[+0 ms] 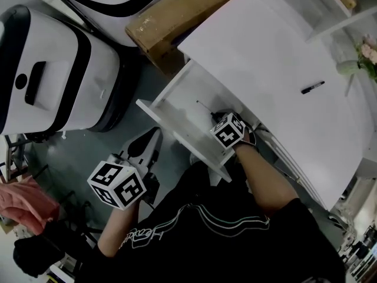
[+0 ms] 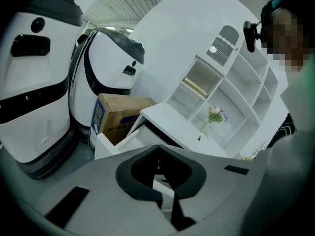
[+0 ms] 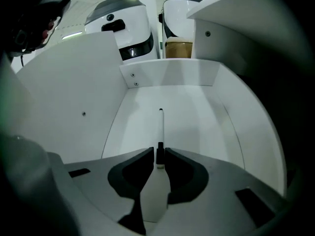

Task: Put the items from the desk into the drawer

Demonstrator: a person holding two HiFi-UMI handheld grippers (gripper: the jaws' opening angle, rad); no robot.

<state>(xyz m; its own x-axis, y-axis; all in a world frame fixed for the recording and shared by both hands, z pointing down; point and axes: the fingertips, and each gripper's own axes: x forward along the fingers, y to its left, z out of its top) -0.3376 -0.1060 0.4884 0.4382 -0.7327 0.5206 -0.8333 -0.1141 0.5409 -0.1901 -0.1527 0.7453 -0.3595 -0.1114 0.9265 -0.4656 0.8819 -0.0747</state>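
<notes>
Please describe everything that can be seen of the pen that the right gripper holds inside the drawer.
The pen is thin and straight. Its white barrel looks like plastic, with a small dark tip at the far end and a black band near the held end. The right gripper is shut on that banded end. The pen points straight ahead along the jaws, low over the floor of the open white drawer, toward its far wall. Whether it touches the floor cannot be told.

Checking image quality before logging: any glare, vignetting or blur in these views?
Head view: desk top glares near-white, marker sharp. Left gripper view: fisheye bends the shelves, corners dark. Right gripper view: heavy vignette, pen crisp in the evenly lit drawer.
</notes>
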